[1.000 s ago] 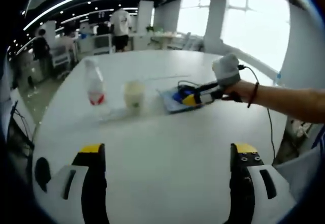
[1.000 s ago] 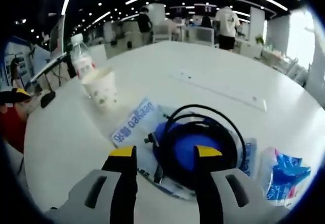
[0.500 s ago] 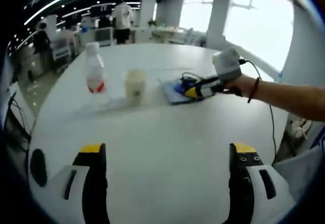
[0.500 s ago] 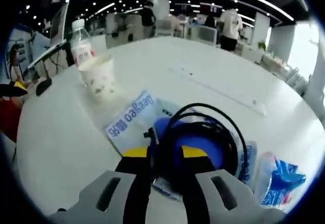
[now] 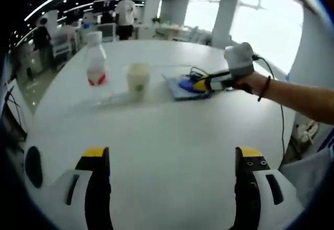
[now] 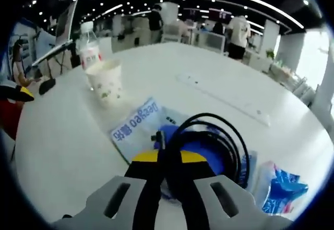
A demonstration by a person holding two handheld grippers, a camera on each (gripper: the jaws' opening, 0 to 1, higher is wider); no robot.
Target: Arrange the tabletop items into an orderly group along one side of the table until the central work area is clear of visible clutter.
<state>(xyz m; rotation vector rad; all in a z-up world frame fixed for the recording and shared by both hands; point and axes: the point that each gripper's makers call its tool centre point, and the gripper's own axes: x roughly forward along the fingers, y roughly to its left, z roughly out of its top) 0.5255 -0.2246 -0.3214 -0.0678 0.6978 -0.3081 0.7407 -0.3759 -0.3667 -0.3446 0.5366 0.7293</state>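
Open-plan office with long ceiling light strips and bright windows behind; people standing among desks far back. Large white table (image 5: 172,136) spanning both views, mostly bare in front of the left gripper (image 5: 170,159), whose yellow-tipped jaws stood wide apart, holding nothing, above the tabletop.

Across the table in the left gripper view, a person's forearm (image 5: 297,97) with a dark wristband, reaching in from the right and carrying the right gripper (image 5: 201,85), tips down at the blue-and-white packet (image 5: 180,86).

Clear water bottle (image 5: 95,68) with a red label, upright, left of the paper cup (image 5: 138,80); both upright and near each other, apart from the packet. In the right gripper view, same bottle (image 6: 89,50) just behind the cup (image 6: 106,82), up and left of the packet (image 6: 138,128).

Flat packet with blue lettering lying on the table, under a coil of black cable (image 6: 211,141) that rested on a blue round object (image 6: 201,152). Right gripper (image 6: 167,157) drawn narrow, yellow tips nearly together, pinching the near loop of the cable. Crumpled blue-and-white wrapper (image 6: 282,188) lying just right of the coil. Long white strip (image 6: 224,97) lying flat farther back on the table. Dark mouse-like object (image 6: 47,85) near the left edge.
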